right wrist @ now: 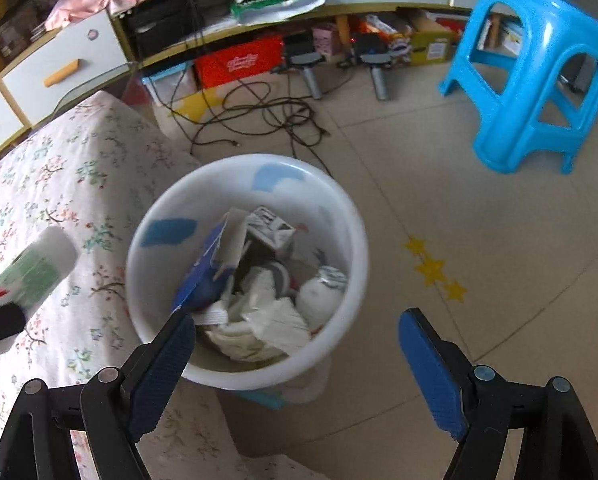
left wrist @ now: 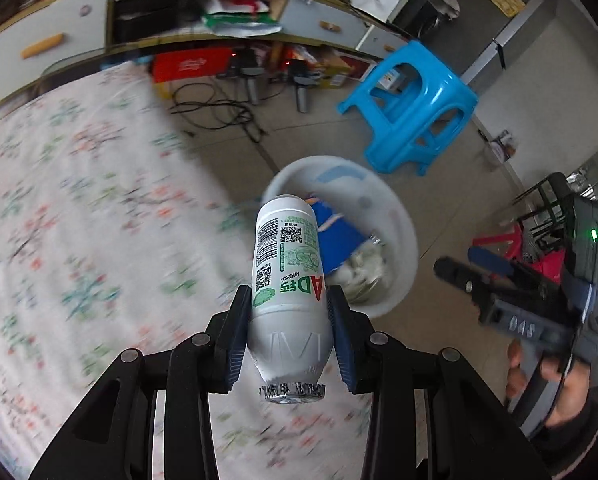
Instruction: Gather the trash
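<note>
Jaws of the left gripper (left wrist: 289,320) pinch a white drink bottle (left wrist: 289,276) around its lower body, foil-capped neck toward the camera, held above the floral bed (left wrist: 79,208) just beside the white trash bin (right wrist: 339,208). The right gripper (right wrist: 295,364) hovers over the bin with jaws spread, holding nothing. Paper, cartons and another bottle fill the bin; a blue stool (right wrist: 535,68) stands beyond it.

A blue stool (right wrist: 539,64) stands on the tiled floor (right wrist: 439,208) near cluttered shelves (right wrist: 259,12); black cables (right wrist: 267,116) lie below.
</note>
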The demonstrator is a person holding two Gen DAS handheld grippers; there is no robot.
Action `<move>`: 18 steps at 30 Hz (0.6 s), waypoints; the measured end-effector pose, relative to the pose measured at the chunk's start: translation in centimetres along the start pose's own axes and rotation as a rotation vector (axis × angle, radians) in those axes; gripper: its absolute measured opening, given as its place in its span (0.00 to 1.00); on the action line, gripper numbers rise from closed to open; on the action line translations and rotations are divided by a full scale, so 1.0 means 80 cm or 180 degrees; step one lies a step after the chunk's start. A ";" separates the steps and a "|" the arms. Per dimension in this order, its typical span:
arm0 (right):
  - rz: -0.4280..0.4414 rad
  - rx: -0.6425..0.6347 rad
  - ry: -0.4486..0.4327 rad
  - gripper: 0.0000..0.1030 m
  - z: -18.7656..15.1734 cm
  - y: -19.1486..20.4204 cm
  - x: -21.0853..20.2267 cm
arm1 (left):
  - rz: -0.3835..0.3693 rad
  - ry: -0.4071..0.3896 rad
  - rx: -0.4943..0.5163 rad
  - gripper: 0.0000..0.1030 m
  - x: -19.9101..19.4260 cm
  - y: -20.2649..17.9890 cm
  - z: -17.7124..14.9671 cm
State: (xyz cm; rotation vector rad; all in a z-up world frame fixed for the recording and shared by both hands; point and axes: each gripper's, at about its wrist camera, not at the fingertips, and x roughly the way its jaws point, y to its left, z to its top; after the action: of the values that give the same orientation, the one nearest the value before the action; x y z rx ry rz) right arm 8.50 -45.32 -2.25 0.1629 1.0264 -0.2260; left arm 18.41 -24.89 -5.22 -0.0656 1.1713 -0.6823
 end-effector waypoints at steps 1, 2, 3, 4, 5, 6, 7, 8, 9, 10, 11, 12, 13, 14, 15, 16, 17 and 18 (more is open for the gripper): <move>-0.0005 0.0015 0.0002 0.84 0.000 -0.004 -0.001 | -0.0035 -0.0024 -0.0005 0.39 0.007 -0.006 0.007; -0.0009 0.0034 0.0005 0.84 -0.001 -0.009 -0.001 | -0.0091 -0.0066 -0.0011 0.39 0.011 -0.010 0.012; -0.0013 0.0052 0.0006 0.84 -0.002 -0.013 -0.001 | -0.0175 -0.0142 0.0009 0.43 0.016 -0.015 0.019; -0.0022 0.0067 0.0007 0.84 -0.002 -0.017 -0.001 | -0.0175 -0.0159 0.0050 0.50 0.022 -0.017 0.024; -0.0034 0.0082 0.0008 0.84 -0.004 -0.022 -0.002 | -0.0092 -0.0140 0.0059 0.72 0.028 -0.018 0.030; -0.0043 0.0089 0.0011 0.84 -0.003 -0.024 -0.001 | 0.0048 -0.0101 0.0023 0.91 0.034 -0.018 0.036; -0.0054 0.0101 0.0016 0.84 -0.004 -0.027 -0.002 | 0.0112 -0.0095 -0.0007 0.95 0.037 -0.019 0.038; -0.0061 0.0113 0.0020 0.84 -0.005 -0.029 -0.002 | 0.0140 -0.0114 -0.0037 0.95 0.036 -0.017 0.039; -0.0064 0.0121 0.0024 0.84 -0.006 -0.032 -0.003 | 0.0154 -0.0129 -0.0056 0.95 0.033 -0.016 0.037; -0.0066 0.0127 0.0027 0.84 -0.007 -0.033 -0.004 | 0.0157 -0.0141 -0.0066 0.95 0.030 -0.016 0.036; -0.0066 0.0134 0.0023 0.84 -0.008 -0.034 -0.006 | 0.0164 -0.0166 -0.0081 0.96 0.025 -0.014 0.031; -0.0067 0.0135 0.0017 0.84 -0.008 -0.035 -0.008 | 0.0189 -0.0189 -0.0097 0.99 0.018 -0.010 0.025; -0.0072 0.0136 0.0011 0.84 -0.009 -0.035 -0.011 | 0.0223 -0.0205 -0.0109 1.00 0.012 -0.004 0.019; -0.0073 0.0134 0.0008 0.85 -0.009 -0.035 -0.014 | 0.0269 -0.0214 -0.0124 1.00 0.004 0.001 0.013; -0.0063 0.0119 -0.0001 0.85 -0.008 -0.034 -0.017 | 0.0324 -0.0226 -0.0153 1.00 -0.002 0.007 0.009; -0.0041 0.0109 -0.0015 0.86 -0.008 -0.031 -0.021 | 0.0373 -0.0261 -0.0198 1.00 -0.009 0.014 0.004; -0.0012 0.0109 -0.0018 0.87 -0.008 -0.029 -0.024 | 0.0406 -0.0304 -0.0247 1.00 -0.017 0.021 -0.002; 0.0012 0.0109 -0.0019 0.87 -0.008 -0.026 -0.027 | 0.0432 -0.0340 -0.0287 1.00 -0.025 0.028 -0.006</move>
State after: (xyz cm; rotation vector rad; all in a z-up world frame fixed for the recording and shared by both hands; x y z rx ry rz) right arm 6.35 -46.94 -0.83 0.1950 1.0165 -0.2406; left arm 18.58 -21.87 -4.63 -0.0965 1.0927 -0.5003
